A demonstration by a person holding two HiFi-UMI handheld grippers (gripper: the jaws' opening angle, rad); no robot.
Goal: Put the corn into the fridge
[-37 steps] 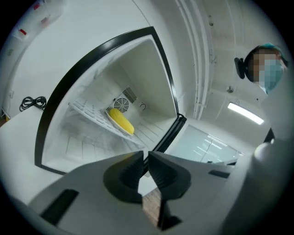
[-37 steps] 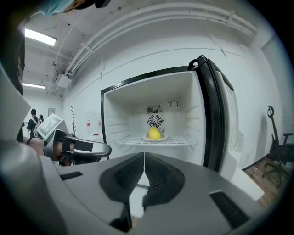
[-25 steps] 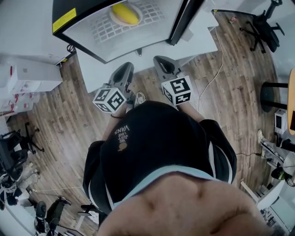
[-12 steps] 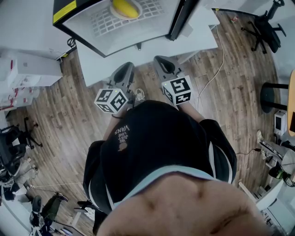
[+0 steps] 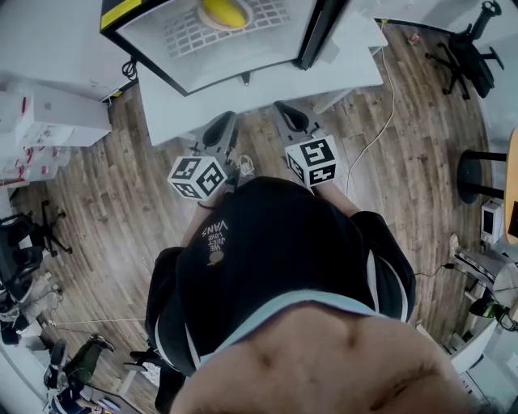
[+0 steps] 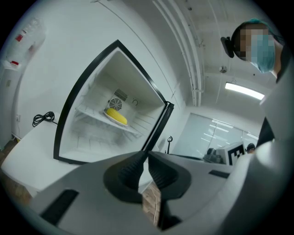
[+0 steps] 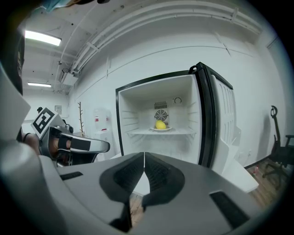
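The yellow corn lies on a white plate on the shelf of the open white fridge; it also shows as corn in the left gripper view and corn in the head view. The fridge door stands wide open at the right. My left gripper and my right gripper both point at the fridge from a distance, jaws shut and empty. In the head view the left gripper and right gripper sit side by side before the fridge.
The fridge stands on a low white platform over a wooden floor. A cable runs along the floor at the right. White boxes stand at the left, and office chairs at the far right.
Both grippers have drawn back a little from the fridge, which now sits higher in the head view. The jaws have stayed shut, and the corn has not moved.
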